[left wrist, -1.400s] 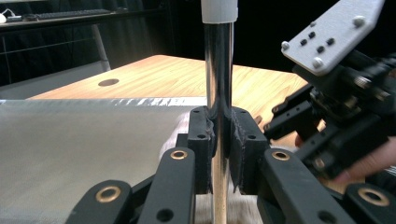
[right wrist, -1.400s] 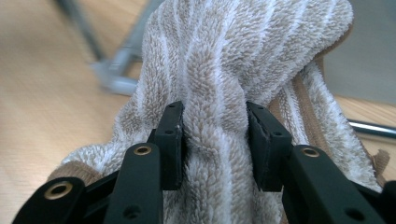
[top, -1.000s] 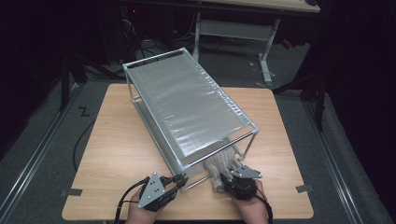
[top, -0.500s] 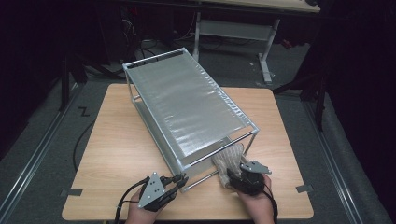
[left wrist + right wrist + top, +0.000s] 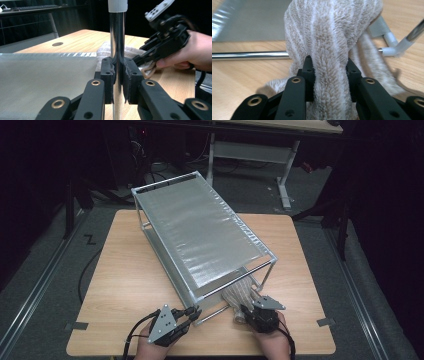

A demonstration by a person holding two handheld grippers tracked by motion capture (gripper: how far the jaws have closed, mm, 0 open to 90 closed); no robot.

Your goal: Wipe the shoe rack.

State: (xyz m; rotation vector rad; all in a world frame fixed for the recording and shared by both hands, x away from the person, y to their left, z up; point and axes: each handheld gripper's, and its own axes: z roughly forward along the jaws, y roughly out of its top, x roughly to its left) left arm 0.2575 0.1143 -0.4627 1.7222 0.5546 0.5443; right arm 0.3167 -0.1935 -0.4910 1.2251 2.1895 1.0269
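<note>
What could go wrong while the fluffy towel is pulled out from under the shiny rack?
1. The striped beige terry towel bunches thickly where the right tool, whose jaws have just been closing, pinches it; only a fold may be caught, so it could slip free.
2. The towel lies against the chrome two-tier wire rack, beside the lower rail, and might snag there.
3. A hard tug could drag the rack, though the left tool clamps its corner post.

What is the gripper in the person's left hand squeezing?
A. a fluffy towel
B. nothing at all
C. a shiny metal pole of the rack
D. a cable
C: in the left gripper view, the left gripper has its fingers pressed on both sides of the upright metal pole of the rack.
</note>
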